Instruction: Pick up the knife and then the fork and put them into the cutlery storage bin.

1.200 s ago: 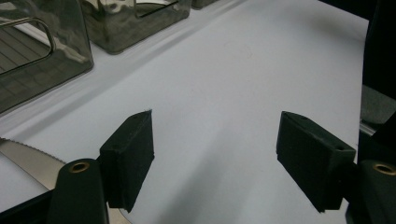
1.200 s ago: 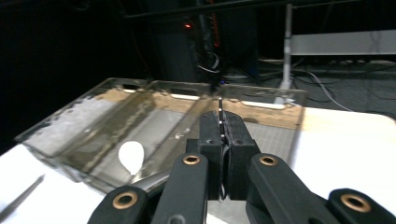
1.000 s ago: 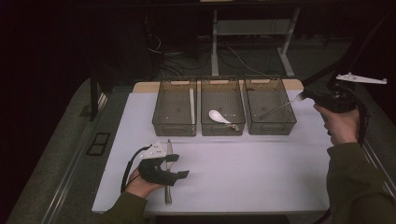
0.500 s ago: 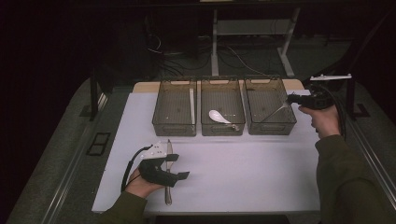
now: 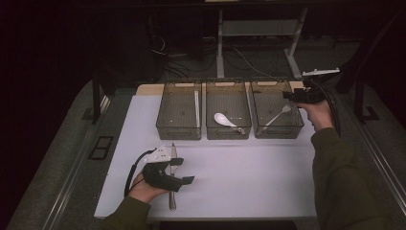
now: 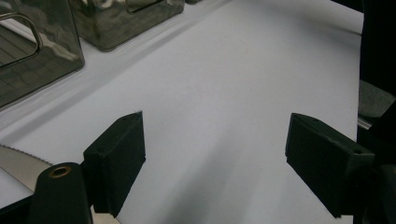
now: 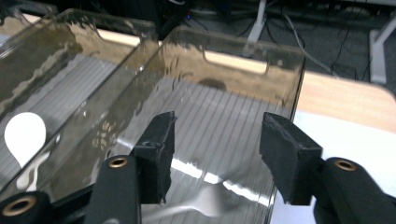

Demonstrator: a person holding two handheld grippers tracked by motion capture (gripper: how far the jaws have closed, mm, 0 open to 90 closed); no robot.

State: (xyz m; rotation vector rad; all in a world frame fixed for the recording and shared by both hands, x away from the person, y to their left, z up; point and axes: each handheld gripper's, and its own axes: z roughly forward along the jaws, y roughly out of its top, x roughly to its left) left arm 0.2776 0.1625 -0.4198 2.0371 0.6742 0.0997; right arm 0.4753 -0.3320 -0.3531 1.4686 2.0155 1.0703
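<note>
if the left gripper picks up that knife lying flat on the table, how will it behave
The knife is probably stiff, being metal with a serrated blade. It lies flat on the smooth white table, so it may slide rather than lift. Its long thin shape could tilt if the left gripper, now open, pinches it off-centre.

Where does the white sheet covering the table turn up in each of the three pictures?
High view: the white sheet spreads across the middle, below the clear bins.
Left gripper view: it lies beyond both jaws.
Right gripper view: a strip at the right edge.
Shared landmark: the clear bins.
</note>
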